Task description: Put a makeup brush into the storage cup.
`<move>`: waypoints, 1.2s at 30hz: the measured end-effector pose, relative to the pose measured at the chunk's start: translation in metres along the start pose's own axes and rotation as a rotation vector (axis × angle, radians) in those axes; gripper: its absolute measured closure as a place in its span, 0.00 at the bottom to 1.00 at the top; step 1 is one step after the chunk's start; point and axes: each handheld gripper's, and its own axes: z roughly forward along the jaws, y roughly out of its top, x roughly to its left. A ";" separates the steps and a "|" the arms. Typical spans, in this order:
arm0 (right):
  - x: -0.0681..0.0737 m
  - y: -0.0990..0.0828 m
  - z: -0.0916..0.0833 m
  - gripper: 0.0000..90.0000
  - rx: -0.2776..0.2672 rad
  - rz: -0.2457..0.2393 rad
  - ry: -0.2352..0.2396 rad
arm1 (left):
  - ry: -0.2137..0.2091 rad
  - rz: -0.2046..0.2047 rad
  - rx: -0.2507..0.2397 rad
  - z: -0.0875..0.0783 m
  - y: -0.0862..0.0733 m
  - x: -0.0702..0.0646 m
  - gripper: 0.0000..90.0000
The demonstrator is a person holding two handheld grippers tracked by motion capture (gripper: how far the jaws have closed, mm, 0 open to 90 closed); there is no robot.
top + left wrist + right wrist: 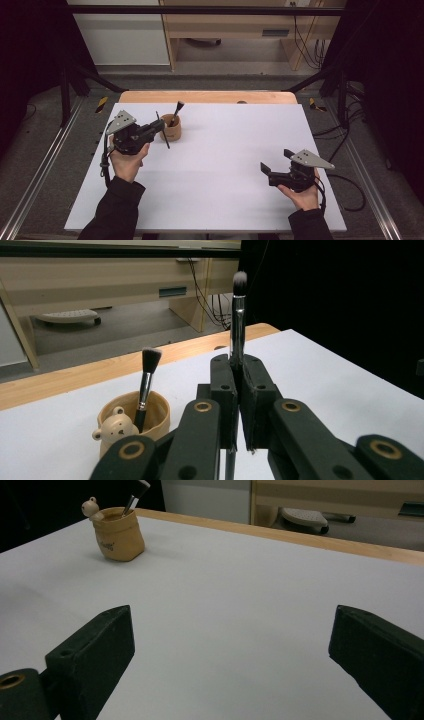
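Observation:
My left gripper [160,126] is shut on a thin makeup brush [163,131] just left of a tan cup [173,132]. In the left gripper view the jaws [239,367] clamp that brush's handle, which stands upright with its pale bristle tip [239,279] at the top. The cup [150,412] carries a small bear figure on its rim and holds a second brush [146,382] with dark bristles. My right gripper [276,161] rests at the front right, open, with nothing between its jaws [232,635]. From there the cup [120,537] sits far off at the upper left.
A white board [220,170] covers the table, and a wooden strip [207,96] runs along its far edge. Beyond it stand wooden furniture [225,25] and hanging cables [305,45]. Dark frame posts flank both sides.

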 end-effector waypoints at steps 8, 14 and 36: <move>0.001 0.000 0.000 0.06 0.001 0.001 0.001 | 0.012 0.001 0.006 0.004 0.004 0.005 0.94; 0.001 0.000 0.001 0.06 0.002 0.000 0.002 | 0.019 0.004 0.010 0.010 0.008 0.008 0.94; 0.001 0.001 0.000 0.05 -0.003 -0.001 -0.001 | 0.045 0.012 0.019 0.032 0.019 0.026 0.94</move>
